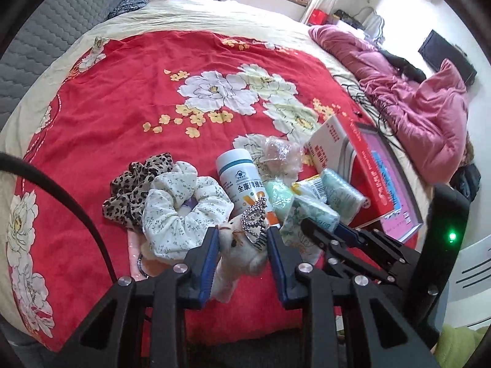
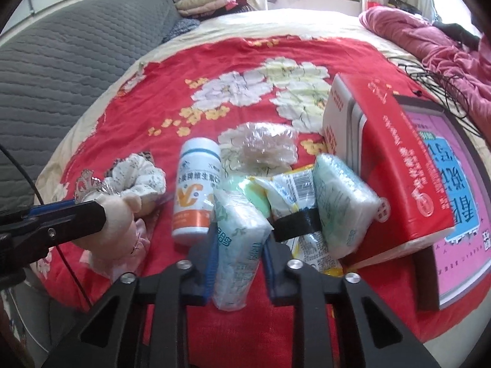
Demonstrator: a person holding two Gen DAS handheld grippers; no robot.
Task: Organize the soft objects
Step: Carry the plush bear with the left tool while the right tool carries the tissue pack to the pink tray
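My left gripper (image 1: 242, 242) is shut on a cream plush toy (image 1: 242, 257) that wears a small rhinestone crown (image 1: 253, 219); the toy also shows in the right wrist view (image 2: 122, 211). My right gripper (image 2: 237, 239) is shut on a tissue pack (image 2: 234, 245) with a pale green print; the pack also shows in the left wrist view (image 1: 310, 214). A white floral scrunchie (image 1: 181, 211) and a leopard scrunchie (image 1: 135, 187) lie left of the toy. More tissue packs (image 2: 340, 202) lean against a red box (image 2: 396, 165).
A white pill bottle (image 2: 195, 190) lies between the two grippers. A crinkled clear bag (image 2: 267, 147) lies behind it. A pink-covered book (image 2: 454, 196) sits under the red box. Everything rests on a red floral bedspread (image 1: 122, 98). Pink bedding (image 1: 423, 104) and black cables are at the right.
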